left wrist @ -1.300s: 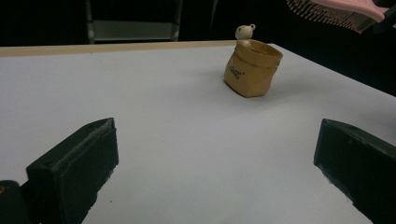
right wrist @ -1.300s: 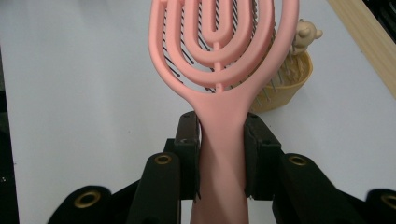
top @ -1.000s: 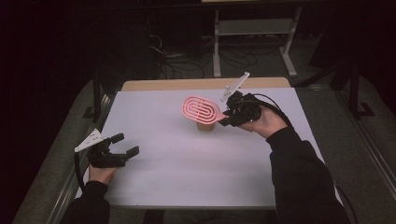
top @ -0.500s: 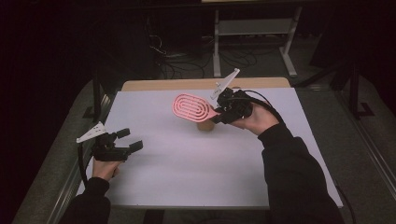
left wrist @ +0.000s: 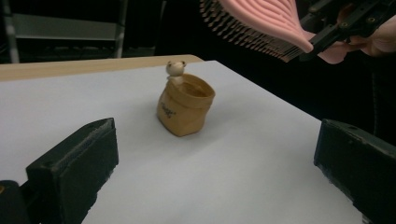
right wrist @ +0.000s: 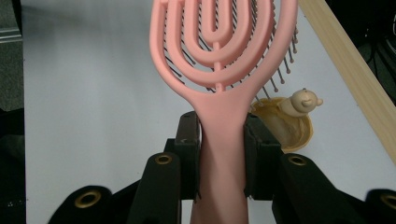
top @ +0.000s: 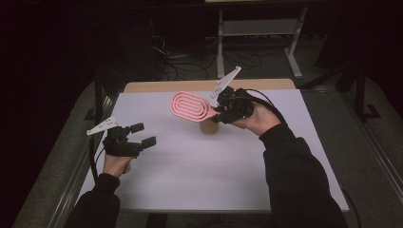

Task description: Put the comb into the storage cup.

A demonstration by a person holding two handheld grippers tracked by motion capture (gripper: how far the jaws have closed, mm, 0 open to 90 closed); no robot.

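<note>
- Now the right tool (right wrist: 218,154) clamps the pink hairbrush (top: 192,106) by its handle, head pointing ahead.
- Directly below sits the tan cup (top: 209,126).
- Left tool (top: 142,134) gapes, farther off.

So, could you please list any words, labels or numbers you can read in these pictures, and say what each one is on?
Dark lettering on the front of the small tan pot: too small and blurred to read.
Pink hairbrush: no writing that I can see.
White table: no writing that I can see.
</note>
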